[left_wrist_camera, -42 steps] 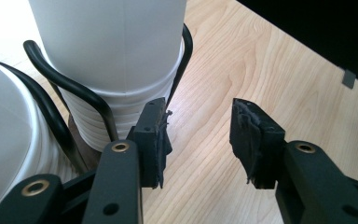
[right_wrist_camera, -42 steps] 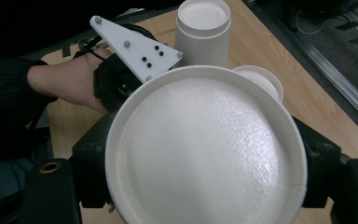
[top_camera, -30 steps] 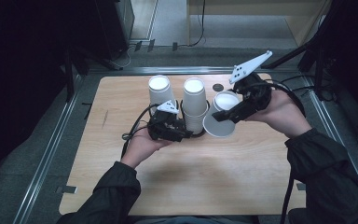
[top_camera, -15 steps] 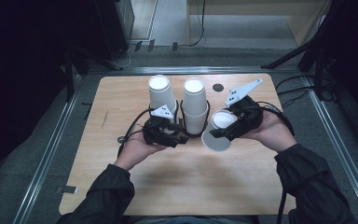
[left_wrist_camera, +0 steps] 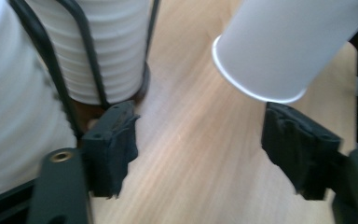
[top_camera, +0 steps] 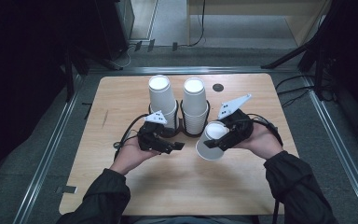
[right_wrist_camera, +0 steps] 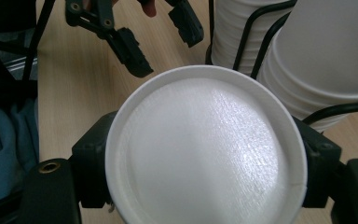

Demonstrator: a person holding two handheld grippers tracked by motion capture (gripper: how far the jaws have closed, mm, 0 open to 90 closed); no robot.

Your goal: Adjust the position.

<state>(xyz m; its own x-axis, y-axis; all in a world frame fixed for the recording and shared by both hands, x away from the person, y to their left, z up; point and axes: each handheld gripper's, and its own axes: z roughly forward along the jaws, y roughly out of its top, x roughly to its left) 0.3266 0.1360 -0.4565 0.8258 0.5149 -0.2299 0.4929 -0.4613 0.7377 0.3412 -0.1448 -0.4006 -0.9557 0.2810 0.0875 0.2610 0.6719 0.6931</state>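
The right gripper (top_camera: 221, 140) has its fingers (right_wrist_camera: 319, 158) clenched on a single white paper cup (top_camera: 210, 140), one on each side of it. The cup is tilted, base up toward the gripper's camera and open mouth down toward the wooden worktop (top_camera: 121, 95); it looks lifted clear of the wood, though the high view is too coarse to be sure.

Just behind it stand two tall stacks of white cups, a left stack (top_camera: 161, 95) and a right stack (top_camera: 195, 100), both upside down in a black wire holder (top_camera: 182, 123). The right stack is very near the held cup and crowds its far side. A small dark round spot (top_camera: 218, 87) lies on the worktop beyond the stacks.

The left gripper (top_camera: 168, 142) sits in front of the left stack with its fingers (left_wrist_camera: 112, 144) spread wide and nothing between them.

The left gripper view shows the held cup's rim (left_wrist_camera: 256, 88) hanging above bare wood and the ribbed stacks inside the wire loops. The right gripper view shows the cup's flat base (right_wrist_camera: 205, 149) and, farther off, the left gripper's parted fingers.
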